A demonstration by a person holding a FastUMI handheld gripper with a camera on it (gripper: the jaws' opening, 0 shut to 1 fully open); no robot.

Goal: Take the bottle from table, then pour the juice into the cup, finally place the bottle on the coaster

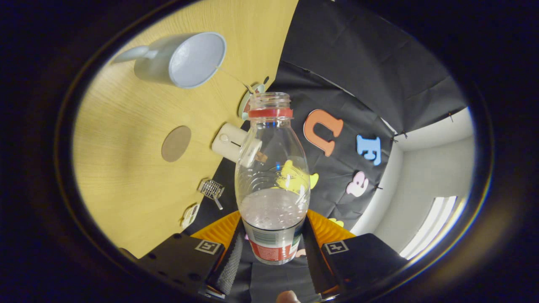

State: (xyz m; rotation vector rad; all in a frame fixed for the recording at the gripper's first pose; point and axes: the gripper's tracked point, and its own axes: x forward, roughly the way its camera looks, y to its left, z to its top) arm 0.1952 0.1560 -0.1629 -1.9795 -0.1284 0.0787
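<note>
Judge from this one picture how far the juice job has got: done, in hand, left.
Done: the bottle is off the table, clamped between the gripper fingers, cap off. In hand: it is carried, liquid low in its base; the cup looks empty, so no pour shows yet. Left: pouring, then setting the bottle on the round coaster.

Clear uncapped bottle (272, 181) clamped between the fingers, grey cup (182, 59) and round coaster (176, 143) lying well beyond them

Gripper (273, 248) rolled sideways, both fingers (230, 263) pressed against the lower body of the bottle (273, 176), fingertip (288, 297) behind
</note>
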